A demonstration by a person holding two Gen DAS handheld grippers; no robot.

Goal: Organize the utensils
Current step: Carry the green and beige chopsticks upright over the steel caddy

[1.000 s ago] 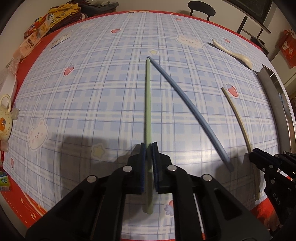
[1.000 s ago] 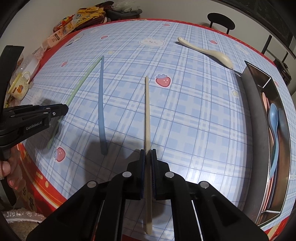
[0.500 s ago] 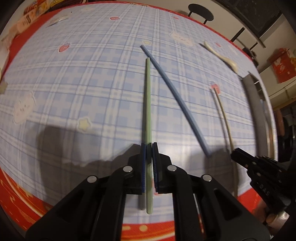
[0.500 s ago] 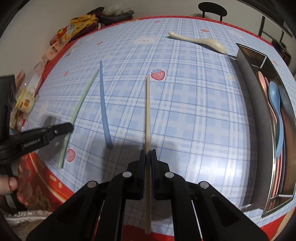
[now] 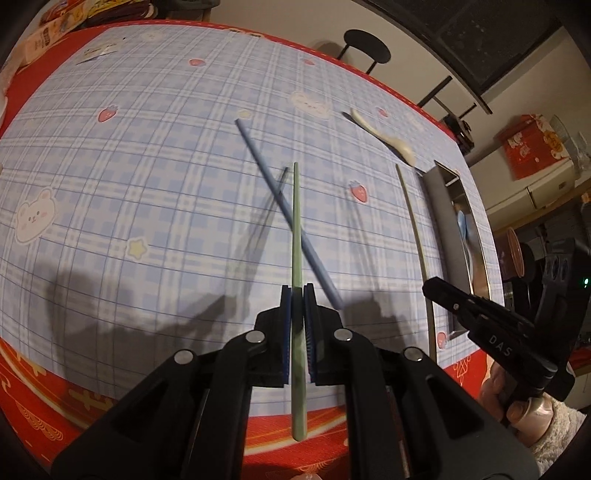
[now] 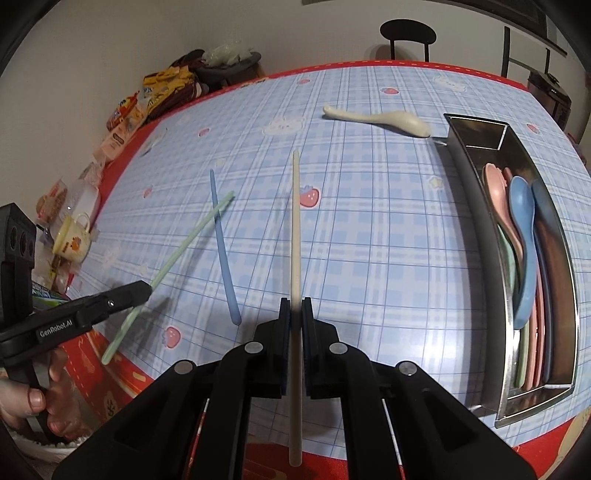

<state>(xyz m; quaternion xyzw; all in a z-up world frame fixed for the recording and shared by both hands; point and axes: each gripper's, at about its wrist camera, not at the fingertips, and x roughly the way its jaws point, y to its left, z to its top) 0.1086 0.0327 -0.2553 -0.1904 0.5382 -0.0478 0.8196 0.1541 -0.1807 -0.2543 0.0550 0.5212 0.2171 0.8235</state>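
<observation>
My left gripper [image 5: 296,295] is shut on a green chopstick [image 5: 296,229], which hangs lifted above the checked tablecloth and crosses over a blue chopstick [image 5: 266,173] lying flat. My right gripper [image 6: 294,308] is shut on a cream chopstick [image 6: 295,221], also raised off the cloth. In the right wrist view the left gripper [image 6: 142,290] shows at the left with the green chopstick [image 6: 188,240] tilted, and the blue chopstick [image 6: 221,243] lies between. A cream spoon [image 6: 380,119] rests at the far side. A steel tray [image 6: 476,206] at the right holds several coloured spoons.
Snack packets [image 6: 162,88] and a small yellow cup [image 6: 72,240] crowd the left edge of the table. The red table border [image 5: 33,384] runs close under both grippers. A black stool [image 6: 408,33] stands beyond the far edge.
Both grippers have risen, each lifting its chopstick off the cloth. The green chopstick has swung so that it now crosses the blue one. The blue chopstick has stayed put.
</observation>
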